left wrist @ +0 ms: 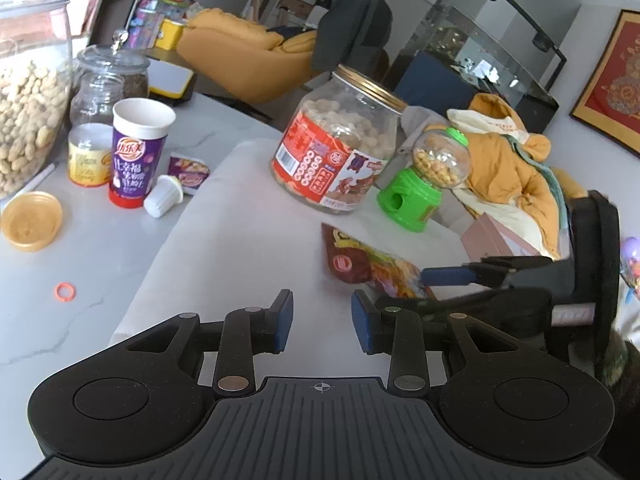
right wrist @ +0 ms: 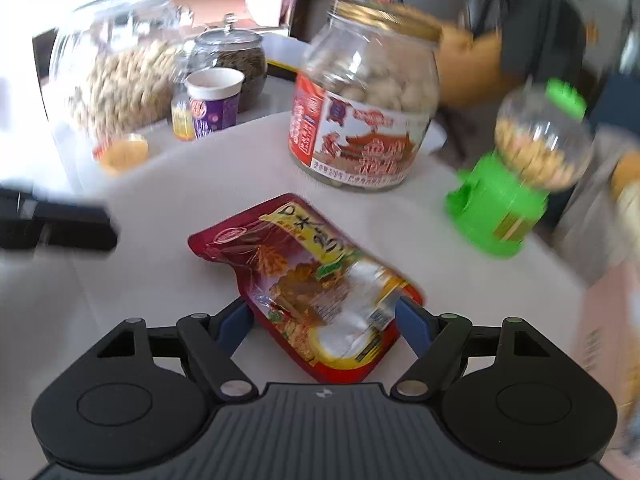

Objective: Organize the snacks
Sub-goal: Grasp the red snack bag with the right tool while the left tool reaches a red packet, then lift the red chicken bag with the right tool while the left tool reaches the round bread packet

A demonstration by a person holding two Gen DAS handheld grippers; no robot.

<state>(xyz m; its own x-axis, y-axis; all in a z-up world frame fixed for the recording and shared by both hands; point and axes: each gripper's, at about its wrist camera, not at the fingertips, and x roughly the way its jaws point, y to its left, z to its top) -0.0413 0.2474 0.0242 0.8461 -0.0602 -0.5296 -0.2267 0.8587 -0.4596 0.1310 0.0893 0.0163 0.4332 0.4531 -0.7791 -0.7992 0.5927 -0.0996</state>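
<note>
Right wrist view motion-smeared: peanut jar [right wrist: 120,76] and green dispenser [right wrist: 516,184] soft-edged, cup lettering [right wrist: 214,110] unreadable. Near end of snack pouch [right wrist: 308,276] hidden behind the tongs' body. In left wrist view, pouch [left wrist: 368,264] partly covered by right tongs [left wrist: 448,276]. Big peanut jar [left wrist: 28,92] cut off at left edge.

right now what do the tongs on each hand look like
Both tongs, left and right, match: matte black plastic, a ribbed centre plate with a small white crosshair mark, and a round disc housing on each side. Black linkage bars with silver and bronze pivot pins carry blue pads on the fingers. No cables or sleeves are visible.
</note>
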